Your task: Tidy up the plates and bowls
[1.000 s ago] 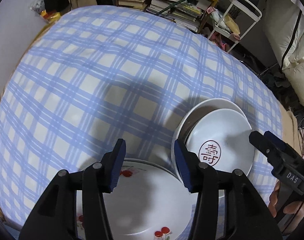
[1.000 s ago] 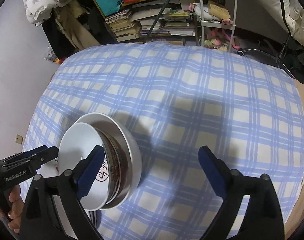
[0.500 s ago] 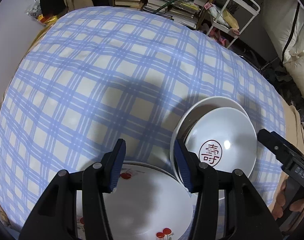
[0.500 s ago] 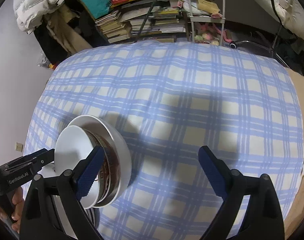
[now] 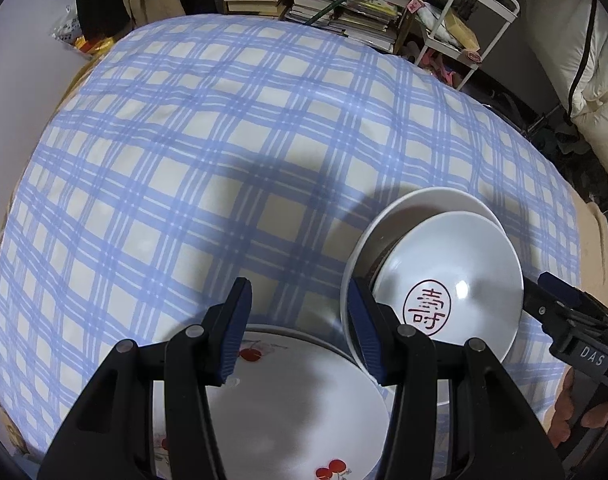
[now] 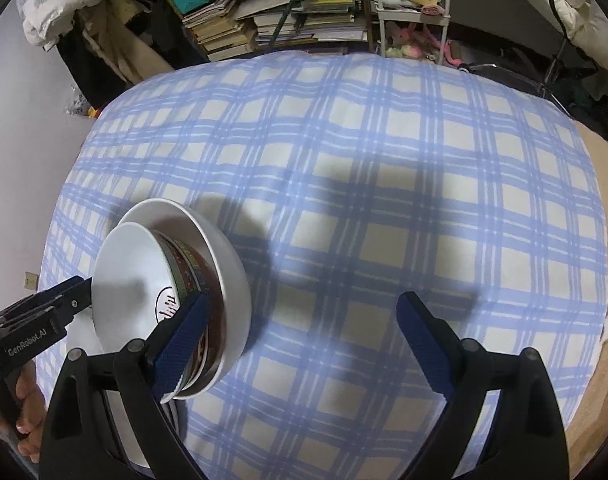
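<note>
Two glossy round bowls, nested and tilted, lie on the blue-checked cloth over the counter, at 3 o'clock of a smooth cherry-printed plate. The left tool hangs half spread above them, gripping nothing; the right tool stands wide apart, its ribbed pad beside the bowls' rim.
</note>
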Motion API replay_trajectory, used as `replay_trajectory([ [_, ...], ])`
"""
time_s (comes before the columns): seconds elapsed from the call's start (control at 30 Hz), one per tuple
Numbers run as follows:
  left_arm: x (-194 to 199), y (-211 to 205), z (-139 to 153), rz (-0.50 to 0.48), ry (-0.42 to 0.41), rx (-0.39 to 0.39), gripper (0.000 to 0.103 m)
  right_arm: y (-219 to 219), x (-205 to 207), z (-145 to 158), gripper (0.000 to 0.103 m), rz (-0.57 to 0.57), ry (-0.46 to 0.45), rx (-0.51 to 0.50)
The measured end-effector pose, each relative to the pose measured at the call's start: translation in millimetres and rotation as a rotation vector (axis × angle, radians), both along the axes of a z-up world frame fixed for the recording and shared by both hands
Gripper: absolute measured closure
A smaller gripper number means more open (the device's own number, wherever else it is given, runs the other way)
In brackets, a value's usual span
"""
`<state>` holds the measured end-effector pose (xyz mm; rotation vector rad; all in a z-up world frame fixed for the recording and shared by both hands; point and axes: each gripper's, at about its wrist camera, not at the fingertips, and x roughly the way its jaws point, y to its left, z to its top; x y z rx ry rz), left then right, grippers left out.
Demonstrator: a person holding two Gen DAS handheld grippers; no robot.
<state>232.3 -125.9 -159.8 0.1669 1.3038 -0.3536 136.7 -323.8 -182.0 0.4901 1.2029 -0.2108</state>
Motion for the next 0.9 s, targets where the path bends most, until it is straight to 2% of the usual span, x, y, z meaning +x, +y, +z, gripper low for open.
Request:
replay_trajectory([
  [0.17,3.9,0.9,-1.6,0.004,0.022,-0.003,0.054,-5.3,-2.5,-4.3,0.006,-0.014,0.003,0.056],
  [0.23,3.8,0.2,-1.3,-0.002,0.018,0.004,0.054,-5.9,-2.9,-4.1,0.012,-0.011,-0.007,0.077],
  [0.37,3.9,-2.6,-1.6,-0.011,0.0,0.024,0.055,-5.6,-1.8,-3.1,0.019,-0.007,-0.017,0.1],
  [0.43,3.1,-5.1,-1.0,-0.02,-0.011,0.033,0.055,-4.5,-1.1,-1.8,0.029,-0.002,-0.026,0.116],
  [0.57,2.5,-7.7,-0.8,-0.024,-0.014,0.04,0.055,-2.6,-0.4,-0.9,0.04,0.003,-0.037,0.142],
  [0.63,3.1,-9.6,-2.0,-0.027,-0.006,0.046,0.055,-1.6,-0.6,-0.6,0.056,0.007,-0.05,0.177],
  [0.7,2.5,-12.2,-3.0,-0.029,-0.004,0.058,0.055,0.0,0.0,0.6,0.065,0.016,-0.06,0.205],
  [0.73,1.8,-13.4,-3.4,-0.032,-0.005,0.06,0.055,1.2,0.4,1.2,0.073,0.019,-0.06,0.203],
  [0.83,1.0,-15.6,-6.7,-0.033,0.002,0.071,0.055,6.7,2.5,-3.7,0.079,0.038,-0.037,0.205],
  [0.9,1.1,-15.9,-6.3,-0.036,-0.005,0.075,0.055,7.0,1.7,-4.6,0.079,0.04,-0.039,0.199],
])
